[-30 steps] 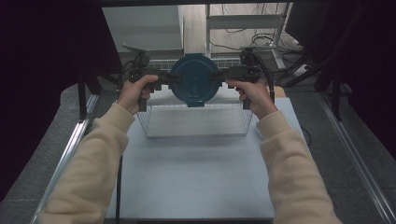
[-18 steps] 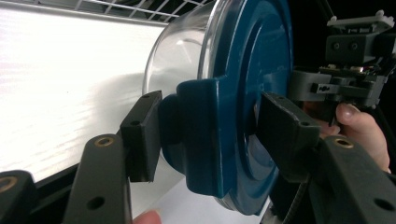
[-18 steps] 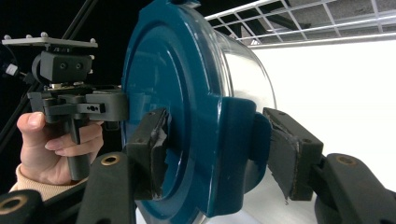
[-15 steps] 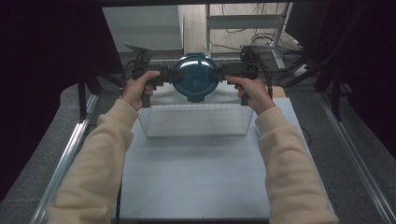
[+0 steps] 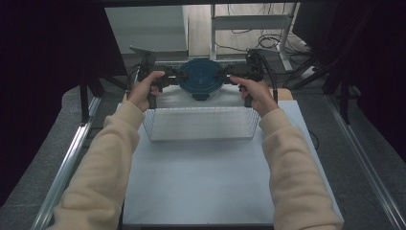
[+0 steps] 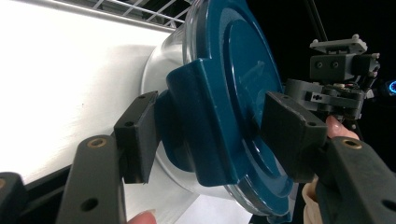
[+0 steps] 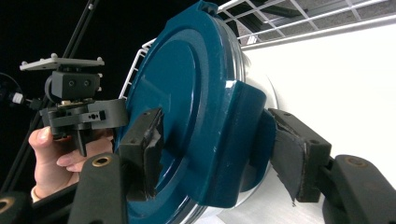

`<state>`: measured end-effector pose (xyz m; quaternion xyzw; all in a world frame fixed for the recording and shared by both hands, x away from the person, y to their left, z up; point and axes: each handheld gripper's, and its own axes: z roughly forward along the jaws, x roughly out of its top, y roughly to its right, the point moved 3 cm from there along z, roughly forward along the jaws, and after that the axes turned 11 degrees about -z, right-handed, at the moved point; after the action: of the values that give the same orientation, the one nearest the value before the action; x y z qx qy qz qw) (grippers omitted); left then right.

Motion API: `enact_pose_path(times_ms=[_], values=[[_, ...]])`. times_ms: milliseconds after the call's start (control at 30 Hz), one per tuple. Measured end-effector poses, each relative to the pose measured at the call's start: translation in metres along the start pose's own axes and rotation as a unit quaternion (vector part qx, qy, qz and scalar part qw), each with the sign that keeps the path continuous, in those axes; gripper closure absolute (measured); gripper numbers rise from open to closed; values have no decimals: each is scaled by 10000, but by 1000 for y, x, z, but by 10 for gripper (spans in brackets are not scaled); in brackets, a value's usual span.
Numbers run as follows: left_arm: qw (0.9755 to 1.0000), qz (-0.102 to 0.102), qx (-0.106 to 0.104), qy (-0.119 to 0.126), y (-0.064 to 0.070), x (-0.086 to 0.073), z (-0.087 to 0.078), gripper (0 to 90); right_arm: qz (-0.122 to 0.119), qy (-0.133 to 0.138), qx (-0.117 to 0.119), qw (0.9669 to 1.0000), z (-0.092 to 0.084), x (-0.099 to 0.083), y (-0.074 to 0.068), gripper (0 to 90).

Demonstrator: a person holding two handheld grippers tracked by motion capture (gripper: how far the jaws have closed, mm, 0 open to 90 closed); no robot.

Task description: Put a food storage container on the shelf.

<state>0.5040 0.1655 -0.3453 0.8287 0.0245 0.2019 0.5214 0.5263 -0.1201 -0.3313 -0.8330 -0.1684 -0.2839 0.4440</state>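
A round clear container with a dark blue lid (image 5: 200, 79) hangs over the far side of a white wire basket (image 5: 201, 123). My left gripper (image 5: 174, 76) is shut on the lid's left tab and my right gripper (image 5: 224, 75) on its right tab. In the left gripper view the pads (image 6: 137, 135) squeeze a blue tab of the lid (image 6: 233, 93), with the left gripper (image 6: 215, 135) around it. In the right gripper view the right gripper (image 7: 219, 154) clamps the opposite tab of the lid (image 7: 187, 93). The container's inside is hidden.
The wire basket stands at the back of a white tabletop (image 5: 206, 182). Metal rails (image 5: 67, 163) run along both sides of the table. Behind it are a shelf frame (image 5: 249, 21) and cables on the floor.
The container has tipped from facing the camera to lying flatter and sits slightly lower over the basket's back. Both grippers have kept their hold on the lid.
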Motion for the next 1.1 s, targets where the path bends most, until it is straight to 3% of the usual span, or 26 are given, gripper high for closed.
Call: enact_pose_path(times_ms=[133,433,533,567,600,633,800,833,867,900,933,1000,1033,1067,1100], values=[[9999,-86,-43,38,-3,2,3,382,101,2,2,9999,2,-1,3,370],[9999,-26,-79,106,-4,1,3,380,122,49,-11,9999,2,-1,4,363],[9996,219,12,192,-1,-2,6,332,-208,75,-277,9994,5,-3,-3,278],[9996,219,12,192,-1,-2,6,300,-208,75,-277,9994,5,-3,-3,278],[9990,345,42,287,3,-4,6,266,-428,133,-510,9977,5,-5,-8,209],[9985,410,95,355,5,-5,4,243,-472,160,-561,9972,4,-5,-10,185],[9929,897,351,694,14,-14,-9,208,-743,392,-595,9947,-7,-9,-22,126],[9929,897,351,694,14,-14,-9,208,-823,413,-612,9939,-10,-10,-24,120],[9890,1124,493,829,17,-20,-15,209,-910,430,-635,9929,-12,-11,-27,118],[9890,1124,493,829,17,-20,-15,210,-910,430,-635,9929,-12,-11,-27,118],[9861,1257,543,942,19,-28,-20,214,-1095,493,-650,9906,-18,-15,-32,119],[9847,1330,579,966,20,-32,-22,218,-1178,510,-639,9897,-21,-17,-34,120],[9831,1389,626,1012,20,-37,-25,224,-1376,499,-644,9871,-26,-23,-39,124],[9798,1555,713,1039,20,-48,-30,227,-1488,500,-651,9855,-29,-26,-41,131],[9780,1650,739,1040,20,-54,-33,231,-1607,479,-689,9834,-32,-30,-43,139]])
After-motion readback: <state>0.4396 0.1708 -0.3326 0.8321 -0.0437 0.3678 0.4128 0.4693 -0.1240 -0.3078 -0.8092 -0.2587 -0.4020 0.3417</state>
